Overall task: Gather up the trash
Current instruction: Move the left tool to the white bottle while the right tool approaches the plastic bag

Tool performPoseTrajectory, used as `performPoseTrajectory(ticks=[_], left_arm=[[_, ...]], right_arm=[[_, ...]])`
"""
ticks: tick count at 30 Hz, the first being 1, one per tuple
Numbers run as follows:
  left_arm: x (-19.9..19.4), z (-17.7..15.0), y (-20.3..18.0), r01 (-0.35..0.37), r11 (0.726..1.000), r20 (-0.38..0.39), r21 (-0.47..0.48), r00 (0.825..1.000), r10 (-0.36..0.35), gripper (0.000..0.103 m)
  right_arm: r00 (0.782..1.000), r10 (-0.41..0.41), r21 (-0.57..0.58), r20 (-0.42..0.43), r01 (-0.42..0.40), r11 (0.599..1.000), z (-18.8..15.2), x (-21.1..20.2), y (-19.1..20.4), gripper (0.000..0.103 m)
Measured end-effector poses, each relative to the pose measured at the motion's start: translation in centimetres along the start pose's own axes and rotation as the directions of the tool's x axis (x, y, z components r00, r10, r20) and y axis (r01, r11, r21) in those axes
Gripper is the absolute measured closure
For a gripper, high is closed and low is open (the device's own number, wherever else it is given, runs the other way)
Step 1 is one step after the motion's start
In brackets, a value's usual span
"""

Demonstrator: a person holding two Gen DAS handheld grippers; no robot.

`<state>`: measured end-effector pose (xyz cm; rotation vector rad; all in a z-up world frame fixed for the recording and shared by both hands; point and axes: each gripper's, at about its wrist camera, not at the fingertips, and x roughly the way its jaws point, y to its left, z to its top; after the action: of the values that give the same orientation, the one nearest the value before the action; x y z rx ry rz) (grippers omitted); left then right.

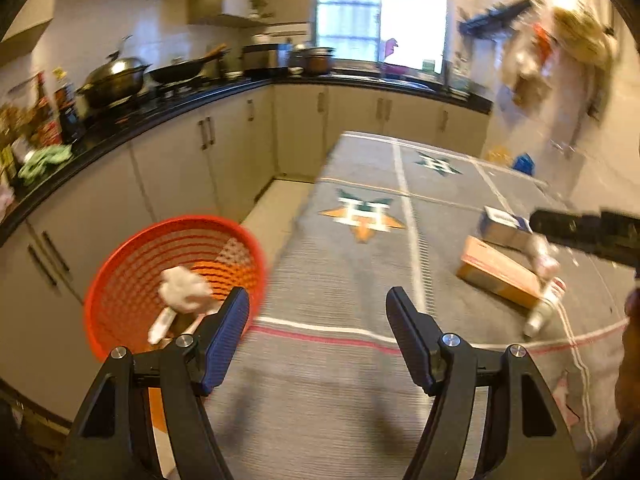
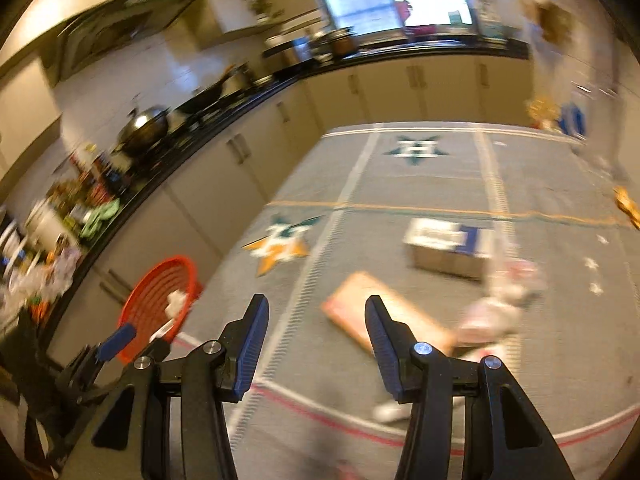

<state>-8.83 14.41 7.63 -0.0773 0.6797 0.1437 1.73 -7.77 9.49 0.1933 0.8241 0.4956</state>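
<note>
Both tools, left tool (image 1: 318,312) and right tool (image 2: 316,320), gape empty above the rug (image 1: 340,264); the cardboard box (image 2: 384,316) should be approached squarely, then carried to the orange basket (image 1: 132,280).

Both cameras ride low behind their own blue-padded fingers, tilted down across a grey rug (image 1: 352,264) toward the far window (image 1: 380,12). The left view sits near the orange basket (image 1: 132,280); the right view stands further off, rolled sideways. Shared ground — rug, basket, cardboard boxes (image 2: 444,248), counter (image 1: 168,108).
</note>
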Motion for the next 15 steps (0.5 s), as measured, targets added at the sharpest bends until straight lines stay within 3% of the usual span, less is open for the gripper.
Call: performPoseTrajectory(ticks=[4, 9, 15], left_arm=[[0.0, 0.1, -4.5, 0.060, 0.994, -0.014, 0.091, 0.998, -0.059, 0.033], [0.4, 0.0, -9.8, 0.151, 0.970, -0.049, 0.190, 0.988, -0.144, 0.033], [1.4, -0.5, -13.5, 0.233, 0.935, -0.103, 0.268, 0.972, -0.212, 0.033]], right_arm=[[0.996, -0.085, 0.090, 0.015, 0.084, 0.992, 0.6, -1.5, -5.3, 0.049], [0.986, -0.165, 0.196, -0.034, 0.168, 0.966, 1.1, -1.3, -10.6, 0.041], [0.980, -0.156, 0.259, -0.125, 0.184, 0.948, 1.3, 1.2, -13.7, 0.037]])
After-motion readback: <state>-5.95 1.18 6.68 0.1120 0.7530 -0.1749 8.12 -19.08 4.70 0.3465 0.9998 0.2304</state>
